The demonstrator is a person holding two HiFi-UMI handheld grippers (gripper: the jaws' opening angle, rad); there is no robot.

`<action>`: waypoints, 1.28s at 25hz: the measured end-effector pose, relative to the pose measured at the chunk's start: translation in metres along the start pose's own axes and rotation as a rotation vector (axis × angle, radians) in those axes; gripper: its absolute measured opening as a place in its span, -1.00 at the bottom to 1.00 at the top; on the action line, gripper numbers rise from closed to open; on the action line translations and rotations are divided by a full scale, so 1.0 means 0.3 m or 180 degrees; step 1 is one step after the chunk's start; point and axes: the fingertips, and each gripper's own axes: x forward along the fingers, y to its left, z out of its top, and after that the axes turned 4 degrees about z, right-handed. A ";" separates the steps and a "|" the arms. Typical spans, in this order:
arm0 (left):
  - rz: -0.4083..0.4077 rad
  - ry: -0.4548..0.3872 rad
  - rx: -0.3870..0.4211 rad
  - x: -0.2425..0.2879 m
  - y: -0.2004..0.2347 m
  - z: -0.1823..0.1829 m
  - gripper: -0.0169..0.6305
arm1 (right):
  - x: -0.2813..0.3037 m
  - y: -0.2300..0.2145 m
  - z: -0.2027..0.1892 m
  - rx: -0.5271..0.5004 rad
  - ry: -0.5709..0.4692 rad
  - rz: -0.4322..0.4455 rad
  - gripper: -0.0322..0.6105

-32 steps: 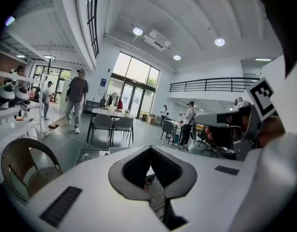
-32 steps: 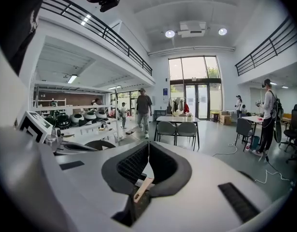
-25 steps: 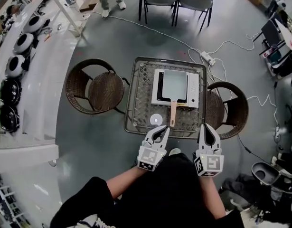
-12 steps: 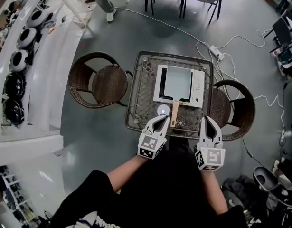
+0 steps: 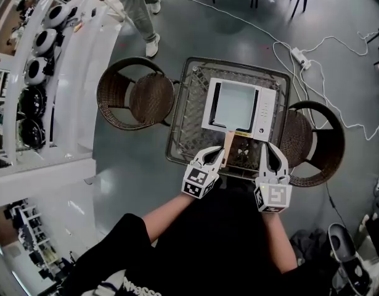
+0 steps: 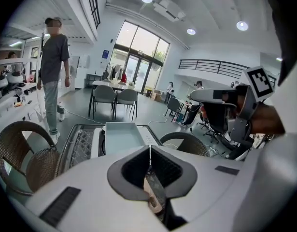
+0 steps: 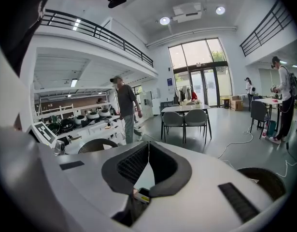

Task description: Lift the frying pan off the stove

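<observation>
A square grey frying pan (image 5: pixel 235 103) sits on a white tabletop stove (image 5: pixel 267 113) on the wicker table (image 5: pixel 186 122). Its wooden handle (image 5: pixel 228 142) points toward me. My left gripper (image 5: pixel 220 151) is shut and empty, with its tip just left of the handle's near end. In the left gripper view the pan (image 6: pixel 120 132) lies ahead, and the handle (image 6: pixel 150 195) shows below the closed jaws of the left gripper (image 6: pixel 149 148). My right gripper (image 5: pixel 268 147) is shut and empty over the table's near right edge. In the right gripper view its jaws (image 7: pixel 148 144) meet at the tip.
A wicker chair (image 5: pixel 137 97) stands left of the table and another (image 5: pixel 315 140) stands to the right. A white counter with several round cookers (image 5: pixel 38 73) runs along the left. A person (image 5: pixel 137 5) walks at the far side. Cables and a power strip (image 5: pixel 297 57) lie on the floor.
Both grippers have moved forward over the table's near edge, and the left tip has reached the pan handle. The person at the back has walked to the left. The pan has not moved.
</observation>
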 end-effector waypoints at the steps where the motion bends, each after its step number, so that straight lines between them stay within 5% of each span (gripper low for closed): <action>1: 0.0016 0.0051 -0.0019 0.021 -0.003 -0.015 -0.90 | 0.013 -0.024 -0.011 0.0017 0.0017 0.0006 -0.80; 11: 0.0170 0.0547 -0.0110 0.162 0.022 -0.151 -0.89 | 0.137 -0.135 -0.073 0.0044 0.0185 0.0214 -0.80; 17: 0.0235 0.0807 -0.0135 0.227 0.036 -0.217 -0.60 | 0.160 -0.173 -0.103 0.0019 0.0269 0.0380 -0.80; 20: 0.0247 0.0992 -0.0238 0.261 0.049 -0.255 -0.36 | 0.182 -0.190 -0.111 0.0060 0.0291 0.0437 -0.80; 27: 0.0433 0.1368 -0.0645 0.344 0.094 -0.350 -0.36 | 0.223 -0.262 -0.120 0.0068 0.0341 0.0510 -0.80; 32: 0.0475 0.1487 -0.0698 0.365 0.088 -0.379 -0.31 | 0.224 -0.305 -0.142 0.0119 0.0363 0.0509 -0.80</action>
